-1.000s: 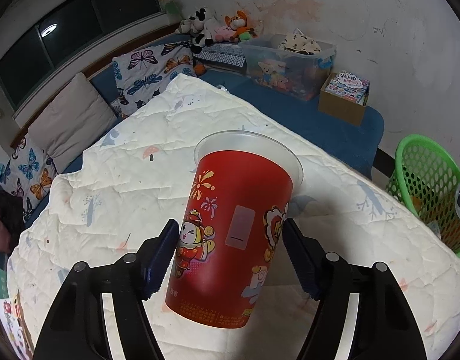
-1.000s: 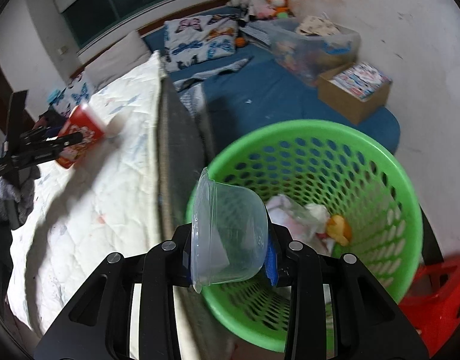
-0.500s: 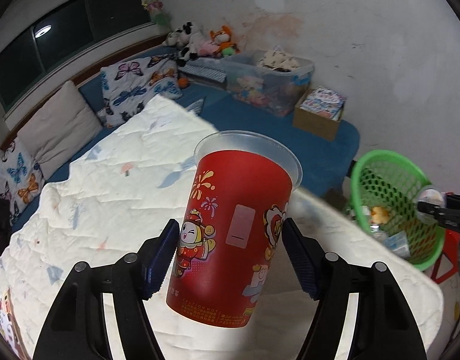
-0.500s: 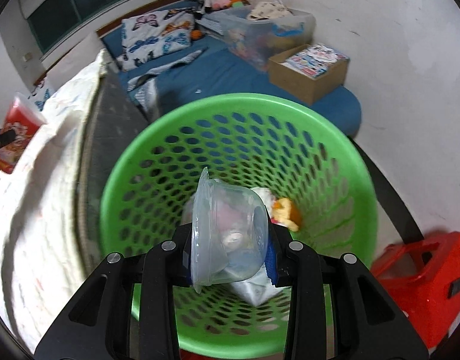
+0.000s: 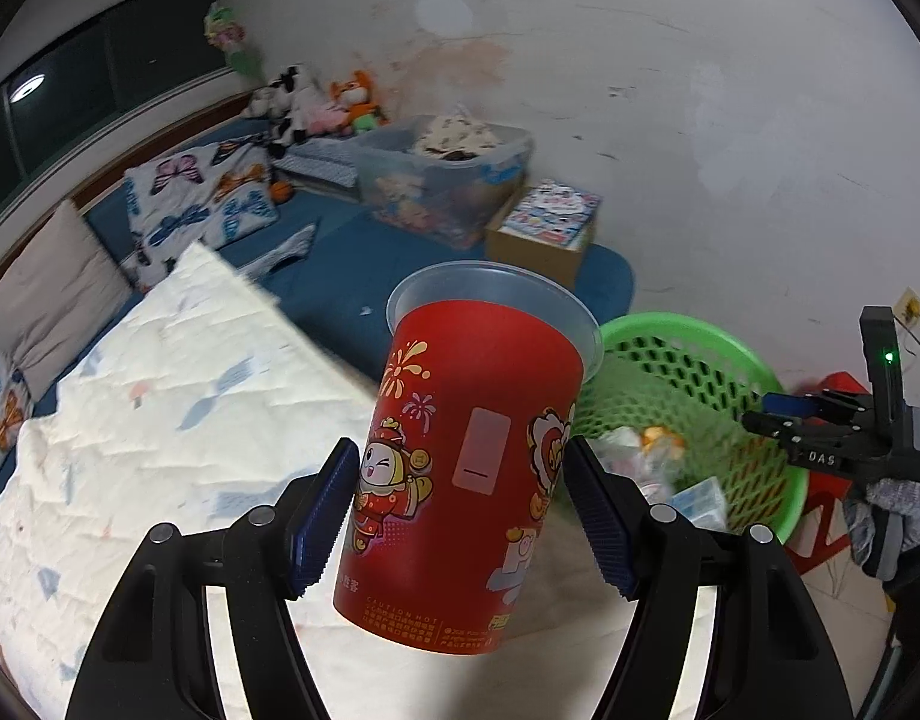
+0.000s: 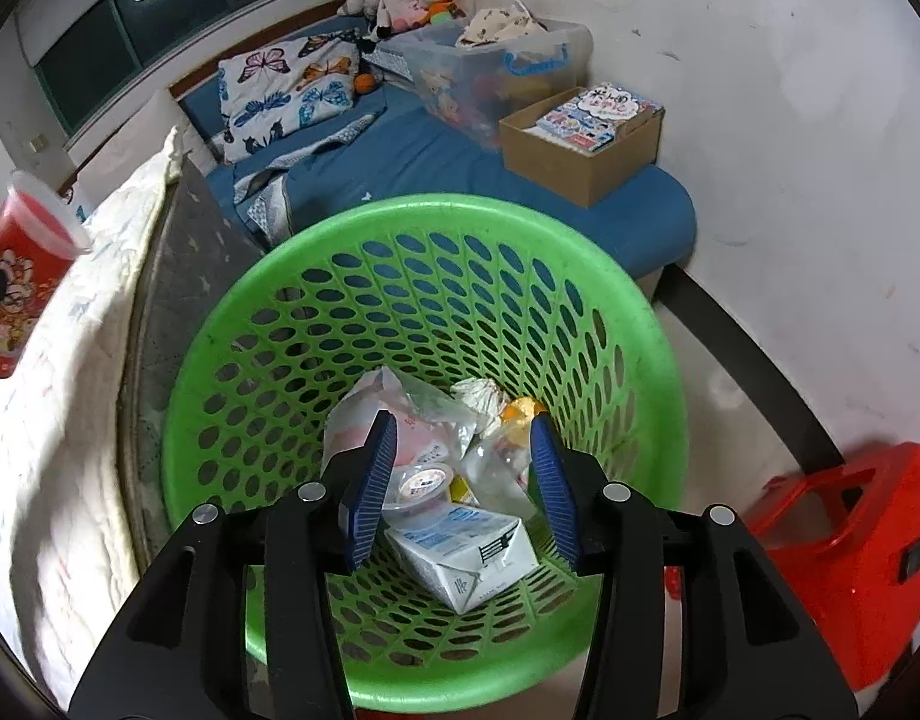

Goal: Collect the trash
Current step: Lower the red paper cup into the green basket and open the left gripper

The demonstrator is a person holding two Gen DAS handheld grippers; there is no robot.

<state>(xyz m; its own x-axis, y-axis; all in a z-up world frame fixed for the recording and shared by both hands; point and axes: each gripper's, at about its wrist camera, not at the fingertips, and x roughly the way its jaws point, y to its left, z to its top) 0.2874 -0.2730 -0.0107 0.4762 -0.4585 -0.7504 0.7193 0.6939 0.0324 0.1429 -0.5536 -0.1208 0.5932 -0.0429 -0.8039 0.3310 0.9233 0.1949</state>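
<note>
The right claw hangs tilted down over the green basket, its jaws opening with nothing between them; cartons and wrappers lie inside. The left claw, angled down over the bed, is clamped on the red cup; next, I'd judge, it must carry the cup right, over the rim.

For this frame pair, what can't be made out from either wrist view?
- Whether the red cup holds anything: left wrist view shows only its side and rim; in the right wrist view it is cut off by the left edge.
- Green basket bottom: right wrist view, covered by the milk carton and crumpled wrappers.
- Small print low on the cup: too small.
- Right gripper fingertips: left wrist view, small and blurred.
- Quilt pattern: motion-blurred.
</note>
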